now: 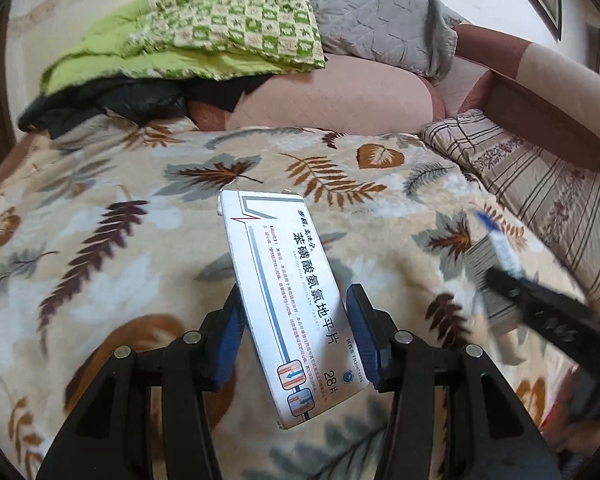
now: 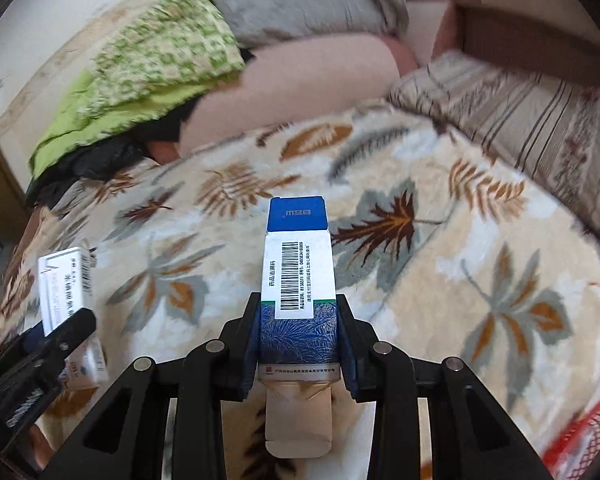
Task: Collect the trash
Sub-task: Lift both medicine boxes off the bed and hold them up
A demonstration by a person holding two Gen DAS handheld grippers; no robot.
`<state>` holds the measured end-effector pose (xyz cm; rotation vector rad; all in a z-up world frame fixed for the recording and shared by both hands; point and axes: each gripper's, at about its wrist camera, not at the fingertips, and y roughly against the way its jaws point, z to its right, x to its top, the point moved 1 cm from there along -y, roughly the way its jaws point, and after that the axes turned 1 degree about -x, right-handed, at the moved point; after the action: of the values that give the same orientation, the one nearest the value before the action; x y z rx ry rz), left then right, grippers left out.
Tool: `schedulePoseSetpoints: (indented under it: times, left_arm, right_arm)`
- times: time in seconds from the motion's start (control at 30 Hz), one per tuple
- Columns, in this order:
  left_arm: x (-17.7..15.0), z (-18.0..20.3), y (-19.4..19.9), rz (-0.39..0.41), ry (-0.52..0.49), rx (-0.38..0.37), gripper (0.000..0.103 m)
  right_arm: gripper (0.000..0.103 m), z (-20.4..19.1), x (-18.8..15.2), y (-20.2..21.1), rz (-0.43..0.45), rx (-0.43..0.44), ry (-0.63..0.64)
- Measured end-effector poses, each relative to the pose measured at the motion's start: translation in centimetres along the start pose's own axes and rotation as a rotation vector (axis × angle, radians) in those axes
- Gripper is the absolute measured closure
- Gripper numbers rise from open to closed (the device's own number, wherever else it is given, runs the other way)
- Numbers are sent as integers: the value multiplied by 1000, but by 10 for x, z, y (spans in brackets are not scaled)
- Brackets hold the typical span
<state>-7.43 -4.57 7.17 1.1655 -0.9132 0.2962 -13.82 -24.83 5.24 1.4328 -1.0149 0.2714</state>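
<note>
My left gripper (image 1: 294, 300) is shut on a white medicine box (image 1: 288, 296) with blue lines and Chinese print, held above the leaf-patterned blanket (image 1: 120, 240). The box points away from me and tilts left. My right gripper (image 2: 298, 312) is shut on a blue-and-white box (image 2: 298, 276) with a barcode label; its rear flap hangs open toward the camera. In the left wrist view the right gripper and the blue-and-white box (image 1: 496, 248) appear blurred at the right. In the right wrist view the white medicine box (image 2: 66, 292) shows at the left edge in the left gripper.
A bed carries a green checked quilt (image 1: 228, 20), a grey quilted cover (image 1: 372, 12), a pink pillow (image 1: 340, 96), dark clothing (image 1: 112, 104) and a striped pillow (image 1: 540, 184). A red mesh basket (image 2: 584, 440) peeks in at the lower right of the right wrist view.
</note>
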Motion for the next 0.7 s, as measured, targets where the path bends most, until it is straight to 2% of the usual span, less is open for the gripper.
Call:
schedulePoseSetpoints:
  times: [0.1, 0.17, 0.3, 0.7]
  left_arm:
    - [-15, -1, 9, 35, 2, 52, 54]
    - [-18, -2, 4, 26, 13, 63, 54]
    - [-17, -1, -1, 49, -6, 98, 54]
    - [-15, 9, -7, 75, -60, 119, 54]
  right_arm:
    - [66, -13, -14, 29, 55, 3, 34]
    - [66, -20, -20, 37, 71, 1, 51]
    - [66, -23, -18, 29, 60, 1, 55]
    - [66, -33, -20, 21, 55, 3, 100]
